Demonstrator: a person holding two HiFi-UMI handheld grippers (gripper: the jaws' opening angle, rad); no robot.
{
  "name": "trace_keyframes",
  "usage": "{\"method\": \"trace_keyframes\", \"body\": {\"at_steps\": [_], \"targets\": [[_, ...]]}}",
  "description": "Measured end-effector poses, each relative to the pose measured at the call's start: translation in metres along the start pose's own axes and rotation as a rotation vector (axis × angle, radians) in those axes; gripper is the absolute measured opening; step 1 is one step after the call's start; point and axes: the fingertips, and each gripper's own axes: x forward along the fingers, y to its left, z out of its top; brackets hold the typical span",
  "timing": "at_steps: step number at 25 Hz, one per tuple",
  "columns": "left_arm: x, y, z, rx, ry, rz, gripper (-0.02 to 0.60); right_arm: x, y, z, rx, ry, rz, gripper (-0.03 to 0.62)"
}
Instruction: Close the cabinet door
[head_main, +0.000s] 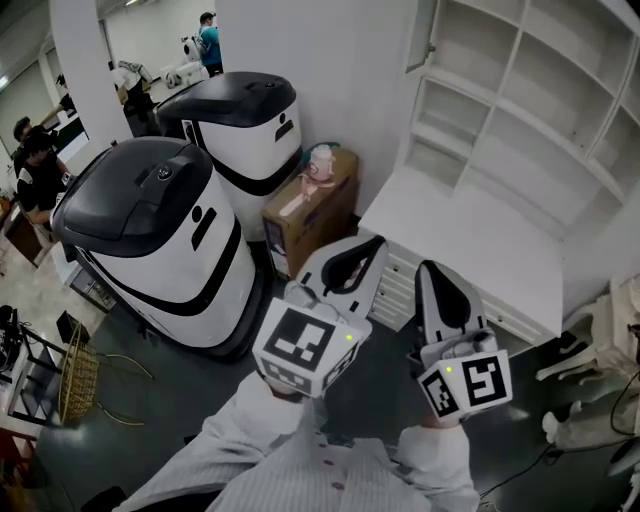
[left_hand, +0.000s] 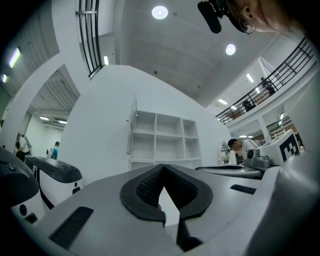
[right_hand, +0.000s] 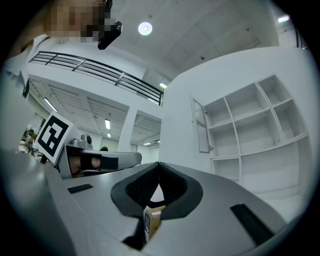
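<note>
Both claws are nearest, side by side low in the head view: the left gripper (head_main: 375, 243) and the right gripper (head_main: 428, 270), each with its jaws pressed together on nothing. Well beyond their tips and higher up, the cabinet door (head_main: 424, 35) stands swung open, edge-on at the left side of the white shelves (head_main: 520, 90). A white counter (head_main: 470, 235) runs below, its front edge near the jaw tips. A cardboard box (head_main: 310, 205) and two bulky machines (head_main: 160, 230) crowd the left, and dark floor (head_main: 385, 385) shows between the claws.
</note>
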Motion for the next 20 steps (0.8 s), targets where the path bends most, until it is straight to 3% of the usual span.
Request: {"method": "trace_keyframes", "body": {"at_steps": [10,20], "targets": [[0.059,0.088,-0.012,-0.009,0.003,-0.020,0.011,0.096,-0.034,-0.009,-0.002,-0.017,-0.058,0.012],[0.094,0.135,-0.032,-0.006,0.052,-0.038,0.011,0.151,-0.057,-0.030,0.024,0.012,-0.088,0.014]]}}
